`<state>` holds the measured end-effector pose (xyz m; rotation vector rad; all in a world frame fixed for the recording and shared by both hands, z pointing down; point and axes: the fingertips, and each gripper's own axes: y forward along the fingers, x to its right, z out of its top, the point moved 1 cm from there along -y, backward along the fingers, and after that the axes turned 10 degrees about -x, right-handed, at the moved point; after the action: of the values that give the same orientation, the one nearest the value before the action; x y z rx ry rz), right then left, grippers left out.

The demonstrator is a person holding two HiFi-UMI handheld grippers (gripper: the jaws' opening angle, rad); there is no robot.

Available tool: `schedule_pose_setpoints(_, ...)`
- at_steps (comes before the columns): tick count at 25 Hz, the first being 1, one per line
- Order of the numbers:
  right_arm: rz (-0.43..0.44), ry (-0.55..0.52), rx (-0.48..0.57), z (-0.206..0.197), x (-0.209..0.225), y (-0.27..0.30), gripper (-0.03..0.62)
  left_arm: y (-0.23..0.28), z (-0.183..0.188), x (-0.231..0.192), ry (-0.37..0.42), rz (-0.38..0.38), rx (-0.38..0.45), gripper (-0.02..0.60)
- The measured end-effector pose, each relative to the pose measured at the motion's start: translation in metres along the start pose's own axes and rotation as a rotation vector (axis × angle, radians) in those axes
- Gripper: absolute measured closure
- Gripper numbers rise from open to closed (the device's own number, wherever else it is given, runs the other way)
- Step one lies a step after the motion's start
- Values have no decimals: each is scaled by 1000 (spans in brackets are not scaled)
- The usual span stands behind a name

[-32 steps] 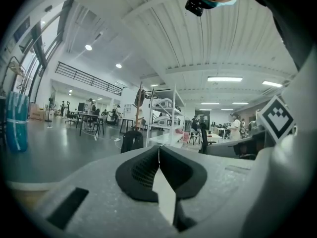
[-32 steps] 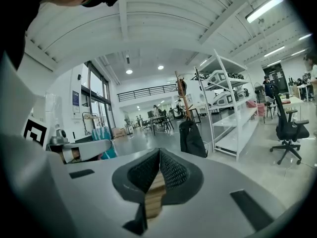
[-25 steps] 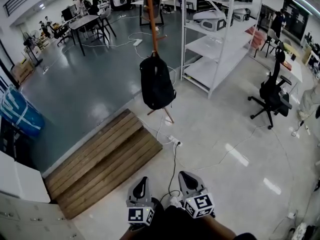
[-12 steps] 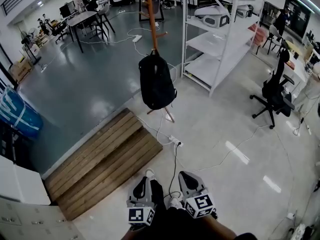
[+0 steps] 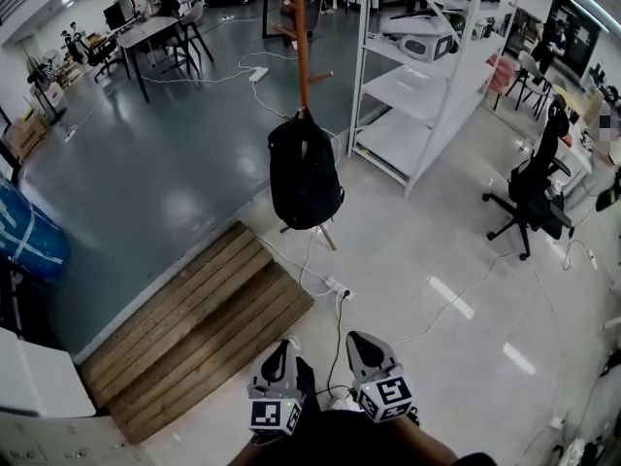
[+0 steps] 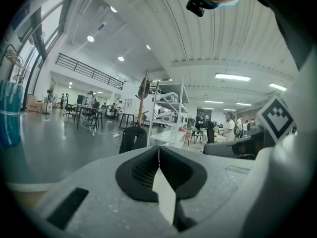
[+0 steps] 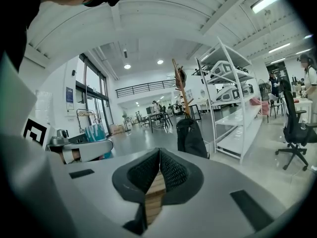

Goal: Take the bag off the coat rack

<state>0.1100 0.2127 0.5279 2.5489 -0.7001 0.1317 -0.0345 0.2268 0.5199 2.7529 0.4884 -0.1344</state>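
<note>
A black backpack [image 5: 305, 172] hangs from a peg of a brown wooden coat rack [image 5: 300, 37] in the middle of the head view, well ahead of both grippers. The same backpack [image 6: 132, 139] shows small and far off in the left gripper view, and the backpack [image 7: 190, 138] stands larger in the right gripper view. My left gripper [image 5: 278, 360] and right gripper [image 5: 363, 351] sit side by side at the bottom of the head view, close to my body. Both are shut with nothing between their jaws.
A wooden step platform [image 5: 194, 328] lies left of the path. A white metal shelving unit [image 5: 427, 76] stands right of the rack. A power strip and cables [image 5: 338, 286] trail over the floor. A black office chair [image 5: 529, 197] is at right. Desks and people are far back.
The view has moved a little forward: the backpack and rack sit slightly nearer and lower in the frame. Both grippers stay in place, shut.
</note>
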Motion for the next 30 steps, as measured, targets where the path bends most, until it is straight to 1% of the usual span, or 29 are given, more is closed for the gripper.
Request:
schedule_pose_setpoints(4,-27,4,-10,24,4,44,580,36,22,-37,4,-19,-4,563)
schedule_pose_setpoints(10,-53,25,-21,62,-2,119,580,87,52,-100,-6,-52,-13,563)
schedule_pose_setpoints(14,-68,16,-12,96,-4,167,580,119,71,-140,-7,-73,-23,563)
schedule_pose_setpoints(17,-85,25,-4,116,-5,202,580,144,84,-171,3,-90,-17,563)
schedule_pose_setpoints(20,-88,24,13,133,-7,232,580,168,98,-199,31,-100,-3,563)
schedule_pose_setpoints(22,-91,17,15,140,-7,243,580,178,105,-209,34,-107,1,563)
schedule_pose_setpoints(25,-95,14,9,145,-7,254,580,182,112,-217,0,-123,16,563)
schedule_pose_setpoints(27,-94,12,10,150,-6,261,580,186,115,-223,-3,-108,20,564)
schedule_pose_setpoints(30,-88,9,9,156,0,270,580,197,113,-228,-14,-90,5,563)
